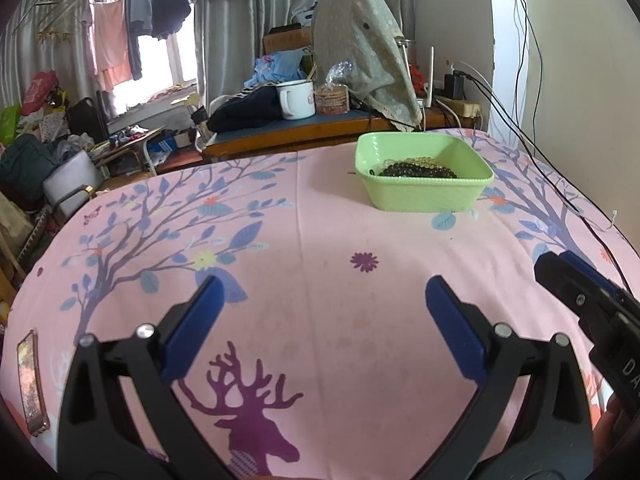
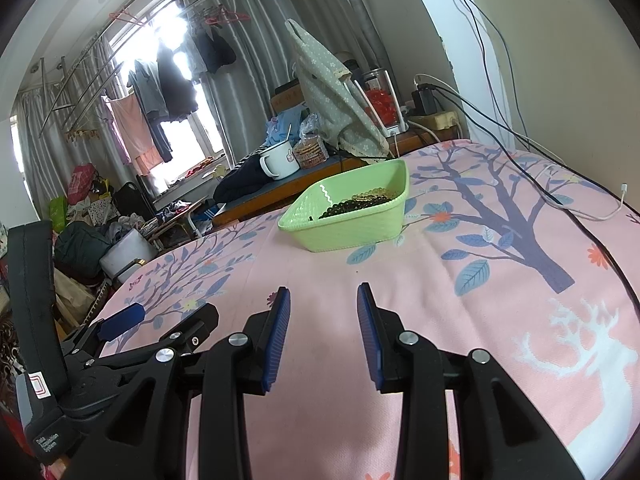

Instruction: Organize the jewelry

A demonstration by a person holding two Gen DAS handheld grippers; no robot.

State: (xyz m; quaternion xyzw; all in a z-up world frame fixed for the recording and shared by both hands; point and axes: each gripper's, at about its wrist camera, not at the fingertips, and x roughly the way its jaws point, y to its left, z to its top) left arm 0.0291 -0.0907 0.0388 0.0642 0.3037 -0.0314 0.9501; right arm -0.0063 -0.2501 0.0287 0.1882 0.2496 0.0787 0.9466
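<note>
A light green plastic basket (image 1: 424, 198) (image 2: 348, 234) stands on the pink tree-print cloth at the far side. Dark and amber beaded bracelets (image 1: 416, 169) (image 2: 356, 202) lie piled inside it. My left gripper (image 1: 324, 292) is open wide over bare cloth, well short of the basket, with nothing between its blue pads. In the right wrist view it shows at the left (image 2: 168, 316). My right gripper (image 2: 324, 292) is also open and holds nothing, hovering low over the cloth in front of the basket. Its tip shows at the right edge of the left wrist view (image 1: 558, 266).
A phone (image 1: 32, 380) lies at the cloth's near left edge. Black and white cables (image 2: 560, 196) run across the far right of the cloth along the wall. Behind the basket is a lower table with a white mug (image 1: 298, 100) (image 2: 280, 162), clothes and a covered appliance.
</note>
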